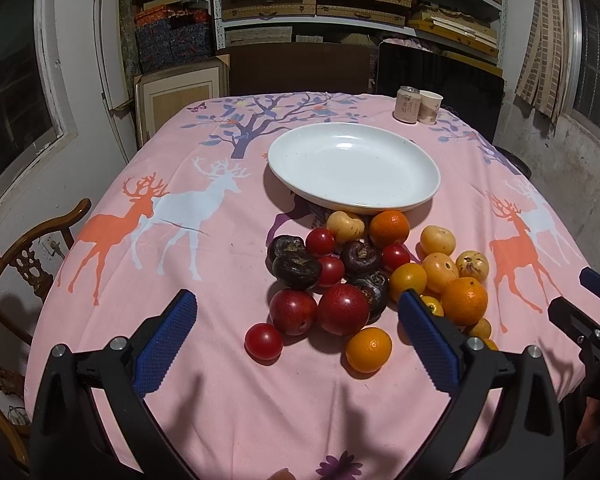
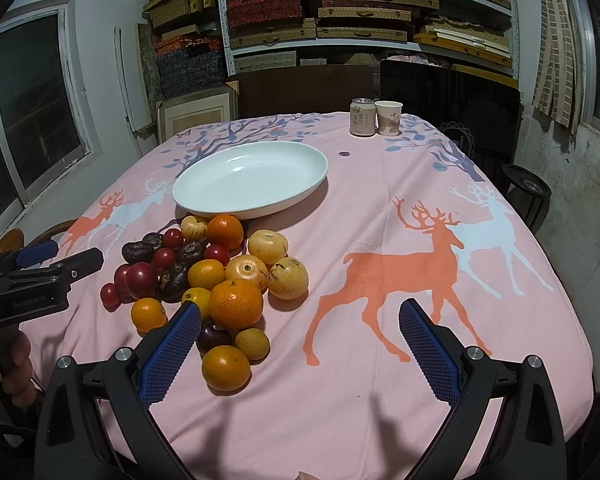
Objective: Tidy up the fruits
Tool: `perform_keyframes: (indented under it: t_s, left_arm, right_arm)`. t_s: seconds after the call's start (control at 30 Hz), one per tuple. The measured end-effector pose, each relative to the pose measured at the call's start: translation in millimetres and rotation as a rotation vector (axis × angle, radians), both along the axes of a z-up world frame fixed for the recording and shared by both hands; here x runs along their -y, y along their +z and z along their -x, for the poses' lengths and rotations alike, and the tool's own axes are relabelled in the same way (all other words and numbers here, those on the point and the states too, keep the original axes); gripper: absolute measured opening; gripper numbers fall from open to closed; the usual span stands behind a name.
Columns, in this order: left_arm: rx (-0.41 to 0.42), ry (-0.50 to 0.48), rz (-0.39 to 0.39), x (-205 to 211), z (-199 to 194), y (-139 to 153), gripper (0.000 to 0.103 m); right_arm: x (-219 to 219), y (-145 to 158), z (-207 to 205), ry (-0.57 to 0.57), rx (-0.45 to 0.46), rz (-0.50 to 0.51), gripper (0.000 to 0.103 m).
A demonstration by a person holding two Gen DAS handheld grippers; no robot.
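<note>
The left gripper hangs above the near side of the table with its jaws spread wide and nothing between them; the right gripper is likewise spread wide and empty.

The fruit pile lies on the pink deer-print tablecloth, directly in front of the white plate, whose near rim touches or overlaps the rearmost fruits. The plate holds nothing. A small red tomato sits at the pile's near-left edge, an orange citrus at its near edge (both just beyond the left fingertips).

In the right wrist view, bare cloth extends right of the pile to the table's edge. A can and paper cup stand side by side at the far edge, well apart from the plate. A wooden chair stands by the left edge.
</note>
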State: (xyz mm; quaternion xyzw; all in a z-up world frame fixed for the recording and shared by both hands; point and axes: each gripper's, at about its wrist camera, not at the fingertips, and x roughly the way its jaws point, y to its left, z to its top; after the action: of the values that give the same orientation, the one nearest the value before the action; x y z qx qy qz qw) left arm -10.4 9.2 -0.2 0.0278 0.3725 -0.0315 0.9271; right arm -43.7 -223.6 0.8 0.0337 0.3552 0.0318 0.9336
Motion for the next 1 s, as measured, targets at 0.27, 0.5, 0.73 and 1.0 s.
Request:
perform_keyframes:
  t_s: [0.27, 0.5, 0.73, 1.0]
  left_arm:
    - [0.000, 0.002, 0.001, -0.2, -0.1, 0.3, 0.099]
    - [-0.003, 0.004, 0.001, -0.7, 0.0, 0.3, 0.099]
    - [-0.010, 0.003, -0.002, 0.2, -1.1, -1.0, 0.099]
    - [-0.031, -0.009, -0.009, 0.8, -1.2, -5.4, 0.099]
  right_arm:
    - [0.0, 0.3, -0.3, 0.000, 0.000, 0.000, 0.099]
    - [-0.2, 0.2, 0.0, 0.000, -0.002, 0.001, 0.099]
    - [-0.6, -0.1, 0.5, 0.000, -0.001, 0.001, 0.099]
    - [-2.2, -0.5, 2.5, 0.011, -0.007, -0.007, 0.099]
